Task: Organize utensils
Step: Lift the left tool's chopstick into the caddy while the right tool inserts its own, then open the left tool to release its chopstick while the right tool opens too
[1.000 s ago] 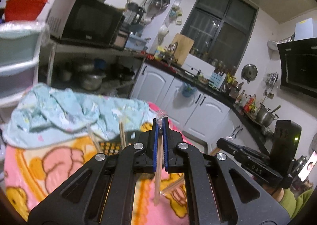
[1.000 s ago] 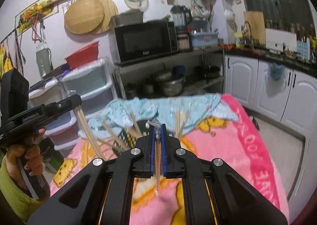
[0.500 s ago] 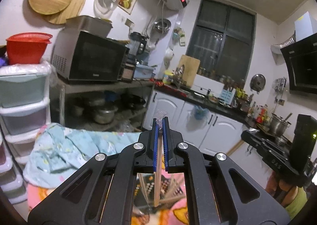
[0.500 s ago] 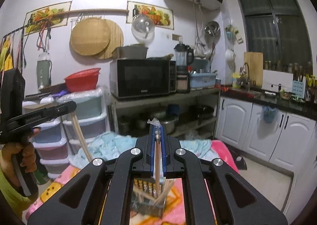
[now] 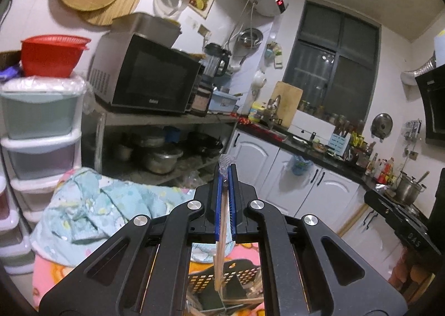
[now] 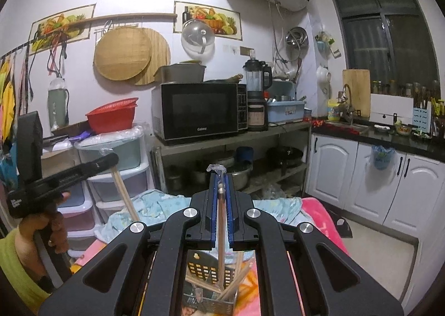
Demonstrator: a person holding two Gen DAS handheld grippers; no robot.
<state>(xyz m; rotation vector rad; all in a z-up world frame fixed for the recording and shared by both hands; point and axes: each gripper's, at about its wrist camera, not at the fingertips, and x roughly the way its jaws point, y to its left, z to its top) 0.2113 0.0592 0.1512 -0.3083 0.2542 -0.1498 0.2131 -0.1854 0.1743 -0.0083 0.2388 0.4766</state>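
Two chopsticks are in my tools now, one in each. My left tool (image 5: 225, 204) is closed on a wooden chopstick (image 5: 219, 263) that hangs down at the bottom centre of its frame, over the dark perforated utensil basket (image 5: 236, 277). My right tool (image 6: 219, 204) is clamped on its own chopstick (image 6: 221, 249), whose lower end seems to be already among the other chopsticks (image 6: 236, 282) in the basket (image 6: 203, 268).

To do this step well, I judge that I should keep each stick upright, lower it until the tip is inside the basket wall, and only then release, so it does not tip onto the pink blanket (image 5: 50, 274).

Only the right view shows the left tool from the side, at the left edge of the frame, with the person's hand (image 6: 47, 227) under it. Only the left view shows the stove corner at the lower right.
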